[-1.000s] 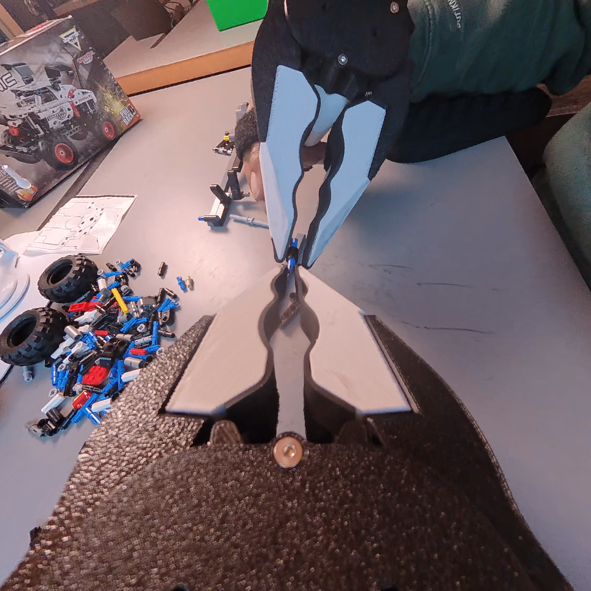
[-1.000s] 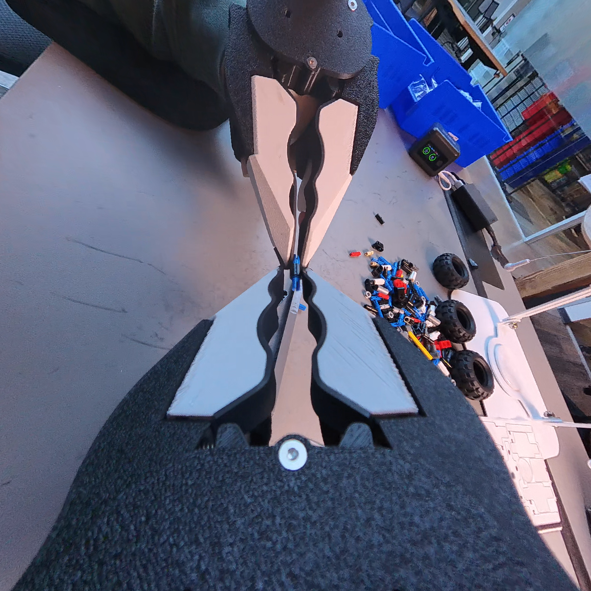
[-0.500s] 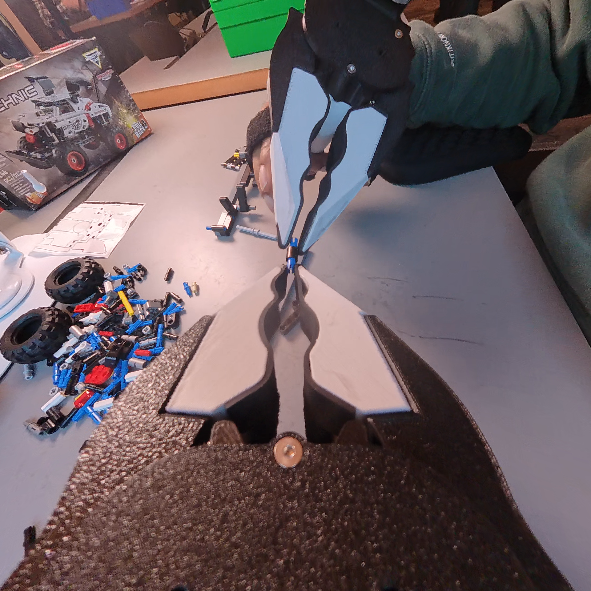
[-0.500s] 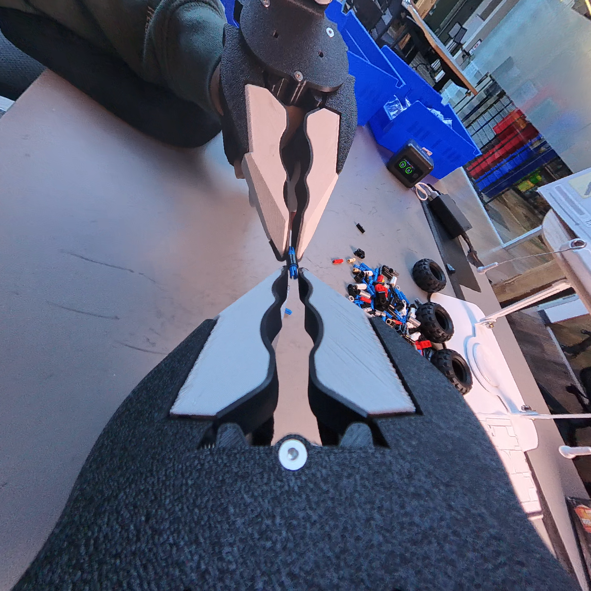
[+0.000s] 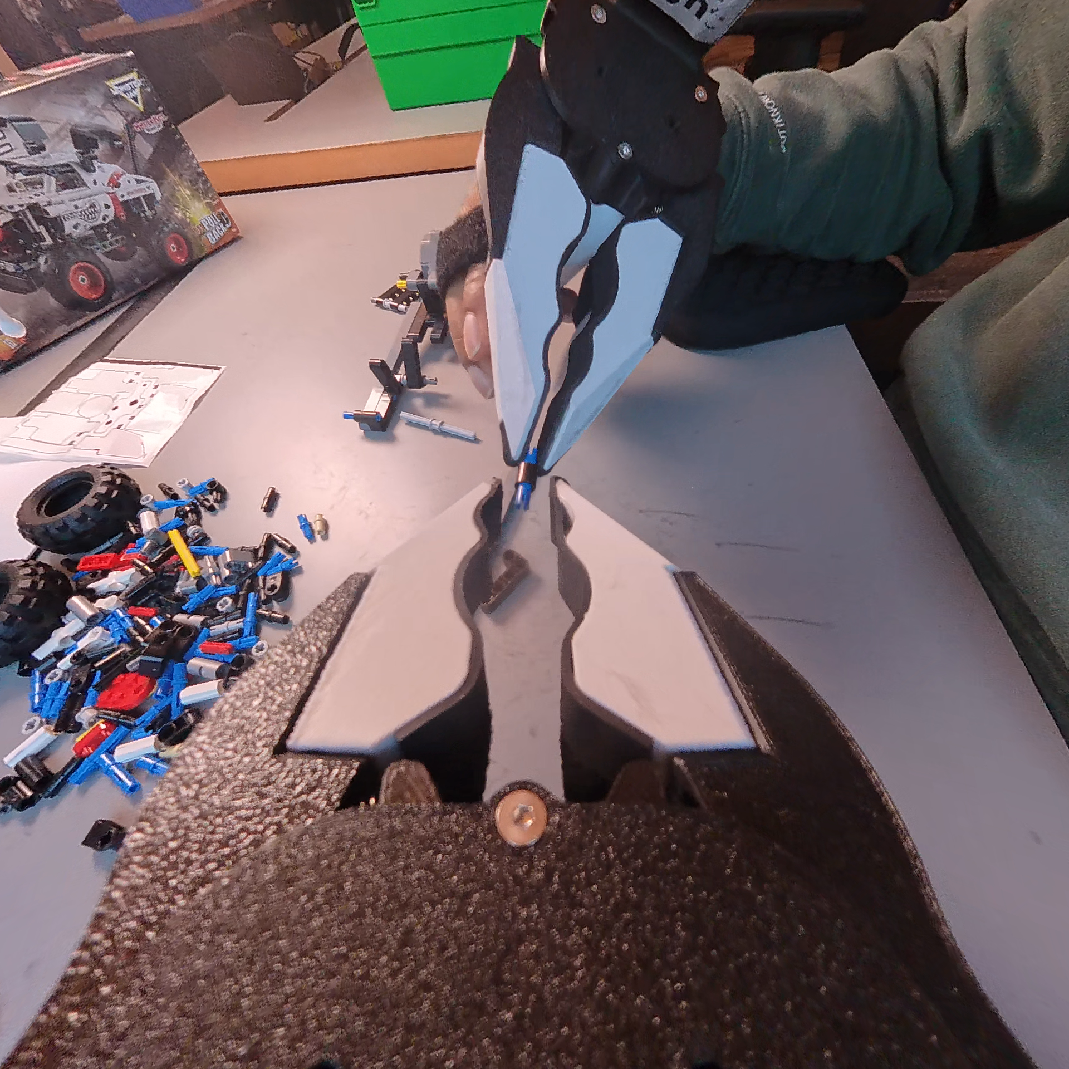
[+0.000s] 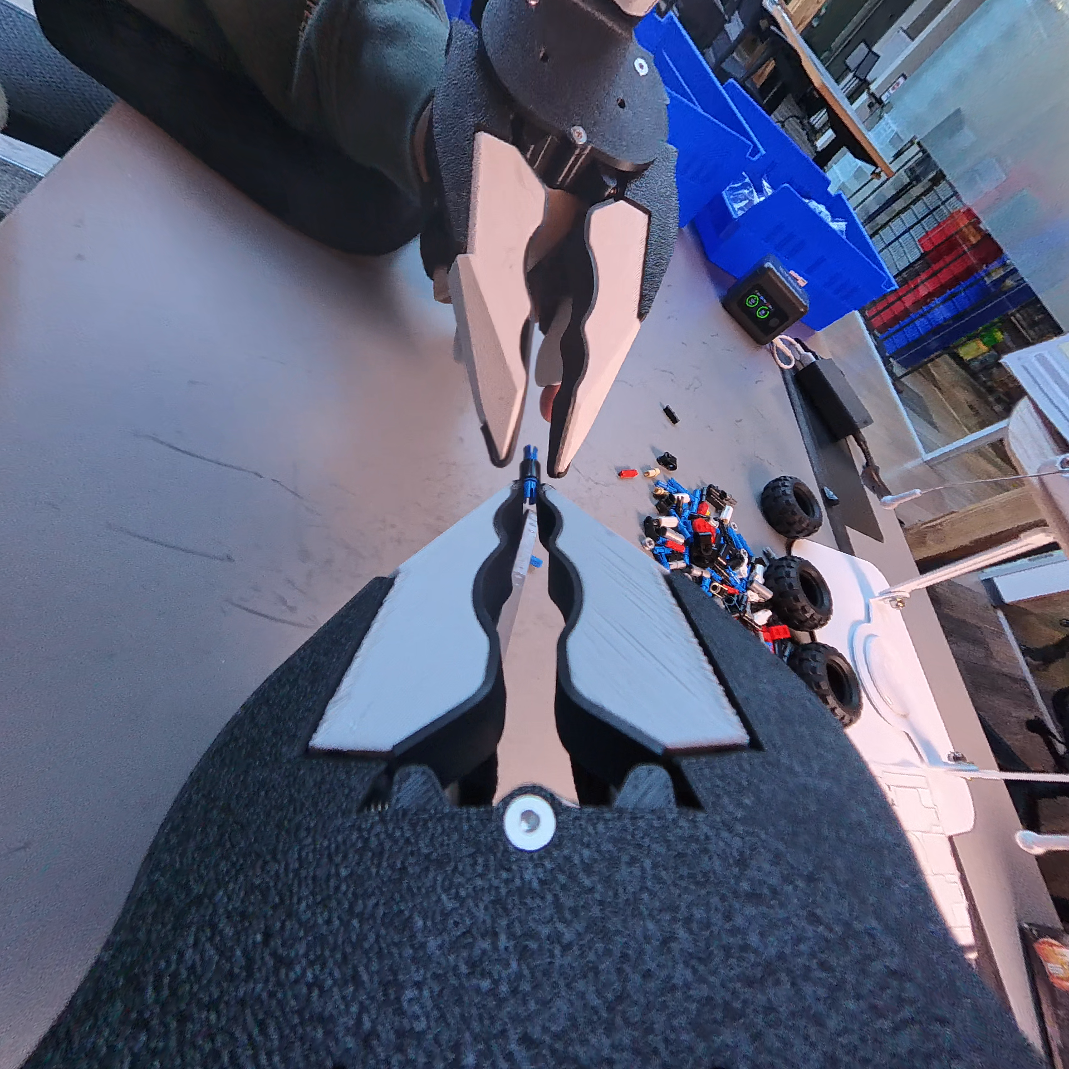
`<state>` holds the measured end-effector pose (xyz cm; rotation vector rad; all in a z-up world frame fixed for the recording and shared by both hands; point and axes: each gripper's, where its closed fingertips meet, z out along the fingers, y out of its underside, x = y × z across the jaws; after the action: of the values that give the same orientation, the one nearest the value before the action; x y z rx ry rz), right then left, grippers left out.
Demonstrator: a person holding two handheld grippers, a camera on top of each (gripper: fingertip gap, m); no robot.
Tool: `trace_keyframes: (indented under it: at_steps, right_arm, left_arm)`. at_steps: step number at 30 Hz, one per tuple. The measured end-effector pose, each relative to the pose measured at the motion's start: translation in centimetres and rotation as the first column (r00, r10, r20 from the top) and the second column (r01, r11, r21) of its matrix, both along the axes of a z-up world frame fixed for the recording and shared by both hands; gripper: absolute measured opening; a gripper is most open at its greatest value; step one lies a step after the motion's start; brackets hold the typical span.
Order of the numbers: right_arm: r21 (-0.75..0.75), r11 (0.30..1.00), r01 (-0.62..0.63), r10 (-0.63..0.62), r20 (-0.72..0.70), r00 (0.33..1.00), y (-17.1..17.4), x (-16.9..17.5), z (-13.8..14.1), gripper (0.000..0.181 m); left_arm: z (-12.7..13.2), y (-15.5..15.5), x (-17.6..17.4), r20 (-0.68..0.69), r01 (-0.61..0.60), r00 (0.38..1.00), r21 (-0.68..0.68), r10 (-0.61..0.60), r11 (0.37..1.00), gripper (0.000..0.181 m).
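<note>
The right claw (image 6: 527,491) pinches a small blue-and-black plastic pin (image 6: 529,471) at its tip, facing the left claw (image 5: 523,483), parted, above the grey surface (image 5: 723,491).

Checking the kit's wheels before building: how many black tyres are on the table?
3 tyres, in a row beside the parts pile in the right wrist view: far, middle, near. Another may be hidden or out of frame.

grey bench (image 5: 723,463), blue-and-black pin (image 5: 525,483), black knobbly tyres (image 5: 78,509), green drawers (image 5: 439,52), blue bins (image 6: 769,231), blue, red, black and white parts pile (image 5: 144,636).
</note>
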<state>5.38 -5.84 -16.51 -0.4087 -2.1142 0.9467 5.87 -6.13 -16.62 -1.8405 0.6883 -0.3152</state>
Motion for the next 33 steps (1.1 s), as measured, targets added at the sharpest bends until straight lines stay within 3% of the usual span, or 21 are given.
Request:
trace_keyframes:
  at_steps: [8, 12, 18, 20, 24, 33]
  right_arm:
    - [-0.004, 1.0, -0.022, 0.022, 0.006, 1.0, -0.5, 0.1, -0.4, 0.003]
    - [-0.024, 1.0, -0.007, 0.008, 0.024, 1.0, 0.8, 0.3, 0.1, 0.003]
    - [-0.038, 0.999, -0.019, 0.019, 0.005, 1.0, 0.8, 0.6, 0.9, 0.003]
    - [-0.017, 0.999, -0.033, 0.033, 0.002, 0.999, 0.2, 0.6, 0.5, 0.003]
    - [-0.006, 0.998, -0.062, 0.062, -0.007, 0.998, -0.9, 0.8, 0.5, 0.003]
    - [-0.001, 0.997, -0.072, 0.072, -0.017, 0.997, -1.3, 1.0, 0.6, 0.003]
  left_arm:
    - [-0.1, -0.2, 0.2, -0.043, 0.009, 0.999, -0.01, -0.01, 1.0, 0.005]
    - [-0.6, -0.7, -1.5, -0.145, -0.018, 0.989, -0.031, 0.013, 0.999, 0.0]
    - [0.5, -0.5, -1.5, -0.081, -0.023, 0.996, 0.013, 0.024, 1.0, 0.001]
    - [0.1, -0.7, -0.3, -0.055, 0.014, 0.998, -0.012, -0.015, 1.0, 0.022]
    - [0.3, -0.7, 1.0, -0.006, 0.05, 0.999, -0.023, -0.05, 0.999, 0.007]
    - [0.4, -0.9, 1.3, 0.012, 0.07, 0.998, -0.037, -0.069, 0.997, 0.006]
